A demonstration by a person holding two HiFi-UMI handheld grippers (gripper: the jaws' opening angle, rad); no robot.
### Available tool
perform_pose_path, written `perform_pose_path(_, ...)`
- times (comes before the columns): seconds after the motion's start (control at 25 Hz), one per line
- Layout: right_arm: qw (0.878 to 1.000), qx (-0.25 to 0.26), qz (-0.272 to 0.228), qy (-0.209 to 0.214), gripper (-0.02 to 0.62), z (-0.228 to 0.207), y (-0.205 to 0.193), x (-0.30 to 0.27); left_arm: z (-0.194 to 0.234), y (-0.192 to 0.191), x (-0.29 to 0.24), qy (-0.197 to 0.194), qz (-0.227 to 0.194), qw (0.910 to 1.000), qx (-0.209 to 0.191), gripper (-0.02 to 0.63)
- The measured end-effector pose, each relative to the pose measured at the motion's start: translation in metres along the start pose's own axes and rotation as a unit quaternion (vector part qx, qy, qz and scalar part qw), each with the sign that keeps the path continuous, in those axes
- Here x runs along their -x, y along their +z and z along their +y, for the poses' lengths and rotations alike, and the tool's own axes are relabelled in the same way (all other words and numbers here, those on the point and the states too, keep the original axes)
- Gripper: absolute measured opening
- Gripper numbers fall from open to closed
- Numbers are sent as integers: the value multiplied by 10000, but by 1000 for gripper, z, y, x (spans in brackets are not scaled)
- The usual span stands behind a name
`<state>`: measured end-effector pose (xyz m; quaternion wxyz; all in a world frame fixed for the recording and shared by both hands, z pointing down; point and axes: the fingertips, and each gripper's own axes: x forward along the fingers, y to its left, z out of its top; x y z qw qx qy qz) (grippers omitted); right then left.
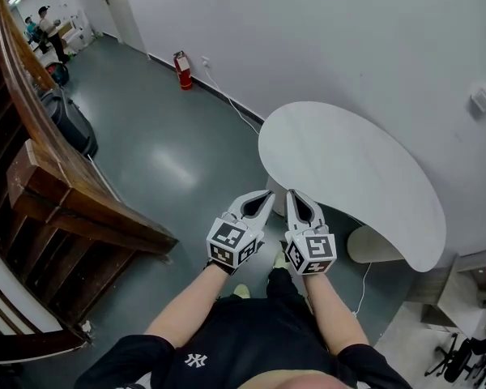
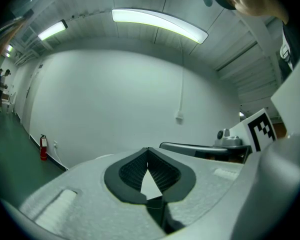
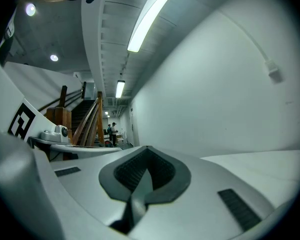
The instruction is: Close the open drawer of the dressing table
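The left gripper (image 1: 267, 196) is sitting with its jaws drawn together, the ribbed pads meeting at the tips and nothing lying between them. The right gripper (image 1: 294, 194) is just beside it, pinched shut in the same way and also carrying nothing. The person is holding the pair side by side in front of the body, both pointing roughly level and forward.

Just ahead of the tips, and spreading away to the right of them, the rounded white surface (image 1: 348, 168) of the dressing table is standing against the white wall (image 1: 308, 39). Neither gripper is touching it. Below its near edge, off to the right of the right gripper, a pale rounded form (image 1: 373, 245) is showing; I cannot tell whether it is a base or a stool.

The open drawer is not showing in any view. I am guessing it is hiding under the top.

A drawer like this is probably going to feel light and stiff, riding on runners. Shut jaw tips pressing flat on the middle of its front should be doing the job, since an off-centre shove risks skewing it.

Below the grippers the grey-green floor (image 1: 162, 160) is running off to the left toward a wooden staircase (image 1: 65, 193). Far ahead-left, a red fire extinguisher (image 1: 182, 71) is standing at the wall's foot.
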<state>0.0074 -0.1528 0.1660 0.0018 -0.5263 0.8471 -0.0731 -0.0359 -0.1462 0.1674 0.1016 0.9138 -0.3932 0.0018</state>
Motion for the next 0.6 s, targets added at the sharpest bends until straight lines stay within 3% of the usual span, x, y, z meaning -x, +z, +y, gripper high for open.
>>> perform_pose_path(0.6, 10000, 30, -65, -46, 15, -5, 6, -1, -6, 4, -4, -57, -20, 9999, -118, 11)
